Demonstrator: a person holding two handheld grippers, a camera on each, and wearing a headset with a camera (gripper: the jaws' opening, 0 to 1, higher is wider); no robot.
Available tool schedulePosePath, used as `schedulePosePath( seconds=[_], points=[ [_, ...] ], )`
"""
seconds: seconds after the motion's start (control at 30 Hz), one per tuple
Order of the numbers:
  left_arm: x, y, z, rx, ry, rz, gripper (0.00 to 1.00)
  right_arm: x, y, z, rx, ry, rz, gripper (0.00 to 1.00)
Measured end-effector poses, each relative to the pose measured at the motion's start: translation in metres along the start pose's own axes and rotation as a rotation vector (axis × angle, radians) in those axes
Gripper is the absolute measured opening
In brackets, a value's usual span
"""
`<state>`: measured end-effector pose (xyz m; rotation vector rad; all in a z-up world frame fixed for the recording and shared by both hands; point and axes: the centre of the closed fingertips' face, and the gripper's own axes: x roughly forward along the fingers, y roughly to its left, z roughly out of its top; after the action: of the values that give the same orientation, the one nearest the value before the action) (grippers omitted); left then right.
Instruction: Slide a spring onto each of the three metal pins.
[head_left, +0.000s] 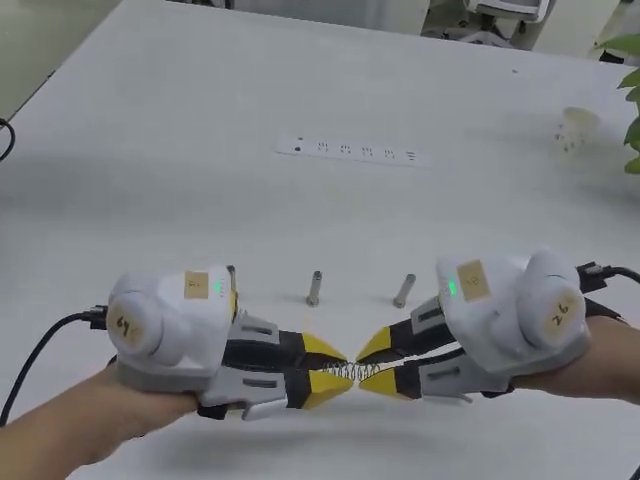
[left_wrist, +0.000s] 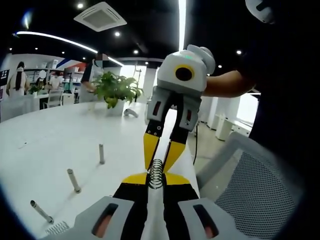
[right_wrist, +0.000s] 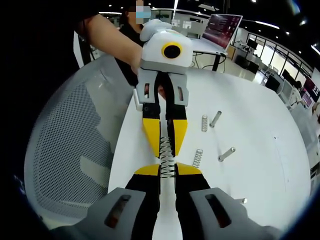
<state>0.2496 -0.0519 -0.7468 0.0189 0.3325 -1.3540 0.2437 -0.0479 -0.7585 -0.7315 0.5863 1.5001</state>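
- Silver spring (head_left: 352, 372), head view: held level between left gripper (head_left: 335, 372) and right gripper (head_left: 368, 368), above the tabletop's (head_left: 200, 120) near edge; bare pins (head_left: 314, 288) beyond.
- Left gripper view: jaws pinched closed on one spring end.
- Right gripper view: jaws closed on the other end; spare springs (right_wrist: 204, 123) lie among pins. Likely next: release one end, thread a pin.

The left gripper (head_left: 345, 370) and right gripper (head_left: 363, 370) have white domes, yellow-tipped fingers (head_left: 320, 349), black cables.
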Motion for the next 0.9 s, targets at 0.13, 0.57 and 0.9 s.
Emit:
schedulePosePath(
  seconds=[0.13, 0.57, 0.9],
  points=[
    [0.0004, -0.0009, 0.0003, -0.002, -0.002, 0.000, 0.02, -0.0011, 0.0007, -0.0002, -0.002, -0.001, -0.001, 0.08],
    [0.0009, -0.0067, -0.0014, -0.012, 0.014, -0.020, 0.02, -0.0045, 0.0052, -0.0057, 0.017, -0.014, 0.024, 0.09],
    [-0.0010, -0.0074, -0.0018, -0.023, 0.015, -0.021, 0.02, -0.0057, 0.0058, -0.0084, 0.034, -0.025, 0.011, 0.09]
  ],
)
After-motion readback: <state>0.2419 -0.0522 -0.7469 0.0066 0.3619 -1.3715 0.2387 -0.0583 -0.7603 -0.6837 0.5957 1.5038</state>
